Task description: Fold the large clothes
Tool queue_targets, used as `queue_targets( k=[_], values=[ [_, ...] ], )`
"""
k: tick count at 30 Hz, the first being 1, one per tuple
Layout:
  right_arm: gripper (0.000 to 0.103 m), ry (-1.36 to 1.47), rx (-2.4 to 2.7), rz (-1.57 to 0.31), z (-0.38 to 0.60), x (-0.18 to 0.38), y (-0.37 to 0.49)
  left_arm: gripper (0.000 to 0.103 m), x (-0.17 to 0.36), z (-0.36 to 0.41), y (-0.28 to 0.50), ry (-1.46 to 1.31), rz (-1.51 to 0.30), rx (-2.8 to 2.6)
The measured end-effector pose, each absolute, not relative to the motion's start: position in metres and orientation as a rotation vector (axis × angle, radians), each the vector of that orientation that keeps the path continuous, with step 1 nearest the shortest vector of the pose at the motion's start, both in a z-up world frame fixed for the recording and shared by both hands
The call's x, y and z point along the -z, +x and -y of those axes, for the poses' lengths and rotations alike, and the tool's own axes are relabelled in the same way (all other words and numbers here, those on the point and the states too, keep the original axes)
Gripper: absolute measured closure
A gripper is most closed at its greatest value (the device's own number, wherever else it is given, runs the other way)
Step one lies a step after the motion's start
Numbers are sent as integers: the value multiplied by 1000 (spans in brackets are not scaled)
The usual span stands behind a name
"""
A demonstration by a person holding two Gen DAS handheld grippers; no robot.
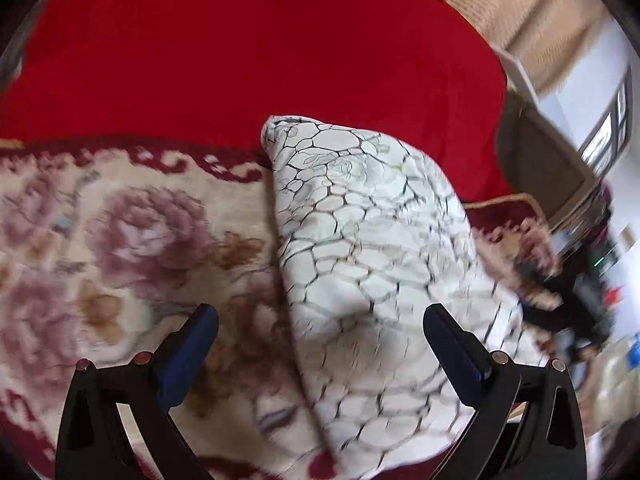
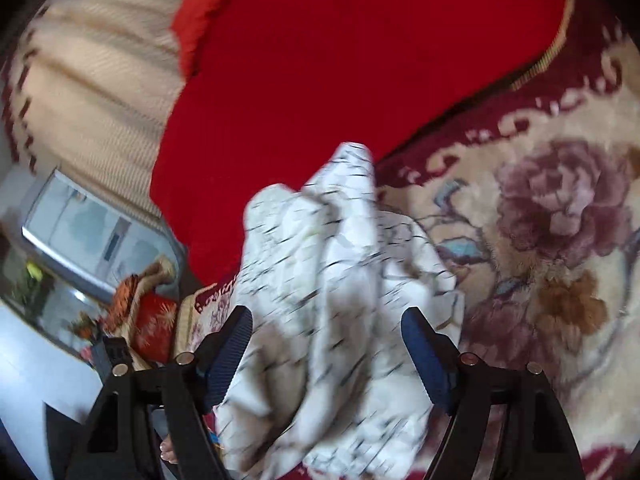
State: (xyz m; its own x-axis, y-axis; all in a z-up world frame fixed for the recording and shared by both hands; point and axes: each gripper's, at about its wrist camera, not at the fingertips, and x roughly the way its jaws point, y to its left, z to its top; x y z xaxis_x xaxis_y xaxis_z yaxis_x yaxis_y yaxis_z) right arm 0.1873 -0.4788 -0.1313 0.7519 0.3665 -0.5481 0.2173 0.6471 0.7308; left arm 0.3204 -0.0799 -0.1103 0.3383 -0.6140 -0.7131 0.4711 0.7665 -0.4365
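White cloth (image 1: 372,248) on floral blanket (image 1: 120,240), red blanket (image 1: 260,52) behind.

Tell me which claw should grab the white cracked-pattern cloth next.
Probably right. The right claw stands open with the bunched white cracked-pattern cloth centred between its pads. The left claw, also open, straddles only the cloth's edge over the floral blanket.
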Motion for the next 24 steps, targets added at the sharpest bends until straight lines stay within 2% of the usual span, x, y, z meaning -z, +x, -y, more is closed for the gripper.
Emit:
queue_targets(
  k=[10, 24],
  values=[
    [19, 1075, -193, -729, 516, 190, 218, 1, 132, 110, 340, -188, -1069, 819],
    [3, 1099, -436, -747, 482, 205, 257, 1, 151, 131, 343, -231, -1126, 939]
  ],
)
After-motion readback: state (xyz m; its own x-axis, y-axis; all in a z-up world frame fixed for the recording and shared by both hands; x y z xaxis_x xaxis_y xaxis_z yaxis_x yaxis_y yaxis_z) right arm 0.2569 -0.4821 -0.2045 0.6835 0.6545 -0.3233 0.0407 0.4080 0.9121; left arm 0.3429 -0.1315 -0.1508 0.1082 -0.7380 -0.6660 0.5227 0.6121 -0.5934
